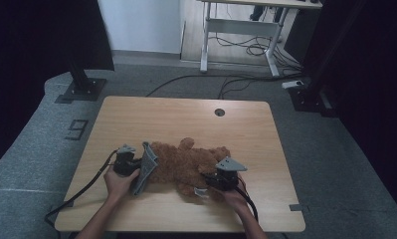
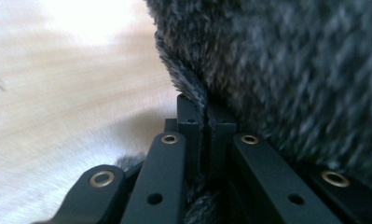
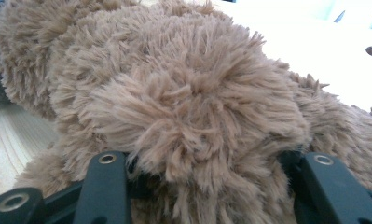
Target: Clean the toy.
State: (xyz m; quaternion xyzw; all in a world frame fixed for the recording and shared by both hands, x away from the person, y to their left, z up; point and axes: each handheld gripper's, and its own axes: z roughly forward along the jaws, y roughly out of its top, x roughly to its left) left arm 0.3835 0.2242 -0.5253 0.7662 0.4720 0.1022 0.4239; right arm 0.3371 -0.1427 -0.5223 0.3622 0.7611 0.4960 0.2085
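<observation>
A brown plush teddy bear (image 1: pixel 186 164) is lying on the light wooden worktop (image 1: pixel 186 119), near its front edge, about mid-width. A grey fuzzy cloth piece (image 1: pixel 145 169) is sitting against the bear's left end. The left hand-held gripper (image 1: pixel 129 167) is sitting just left of that cloth, pinching its edge (image 2: pixel 193 88). The right hand-held gripper (image 1: pixel 221 180) is sitting at the bear's right front, its jaws straddling a plush lump (image 3: pixel 188 116). A round hole (image 1: pixel 219 112) is lying behind the bear, toward the worktop's far edge.
</observation>
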